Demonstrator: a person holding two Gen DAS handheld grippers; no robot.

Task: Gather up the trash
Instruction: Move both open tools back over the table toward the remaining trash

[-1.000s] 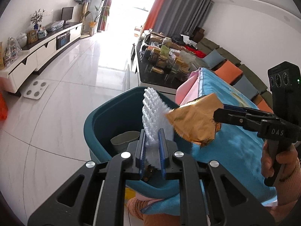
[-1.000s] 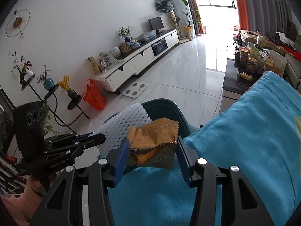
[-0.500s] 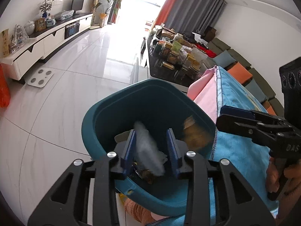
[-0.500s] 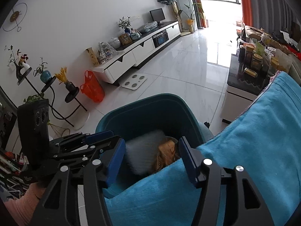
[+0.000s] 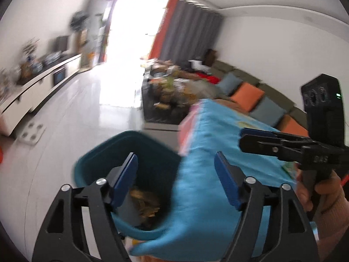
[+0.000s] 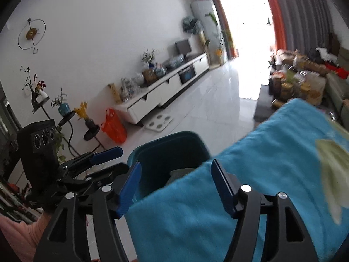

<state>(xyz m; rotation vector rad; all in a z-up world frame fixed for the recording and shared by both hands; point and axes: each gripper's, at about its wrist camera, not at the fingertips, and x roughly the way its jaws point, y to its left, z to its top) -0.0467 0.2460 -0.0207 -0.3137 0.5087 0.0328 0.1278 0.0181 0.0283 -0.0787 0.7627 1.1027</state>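
Note:
A teal trash bin (image 5: pixel 93 163) stands on the floor against a table draped in a blue cloth (image 5: pixel 218 144). Gold wrapper trash (image 5: pixel 146 198) lies inside it. My left gripper (image 5: pixel 175 179) is open and empty above the bin's right rim. My right gripper (image 6: pixel 175 185) is open and empty over the cloth edge, with the bin (image 6: pixel 170 148) just beyond it. Each gripper shows in the other's view: the right one (image 5: pixel 257 139) and the left one (image 6: pixel 104 159). A pale green piece (image 6: pixel 329 159) lies on the cloth (image 6: pixel 261 174) at the right.
A low coffee table (image 5: pixel 170 96) crowded with jars stands beyond the cloth-covered table. A white TV cabinet (image 6: pixel 165 91) runs along the left wall, with an orange bag (image 6: pixel 113 126) and a white scale (image 6: pixel 159 123) on the tiled floor. A sofa with cushions (image 5: pixel 257 100) lines the right wall.
Both grippers let go: the white foam net and the gold wrapper dropped into the bin. Both jaws have opened wider, and both grippers have lifted and tilted up, blurring the views.

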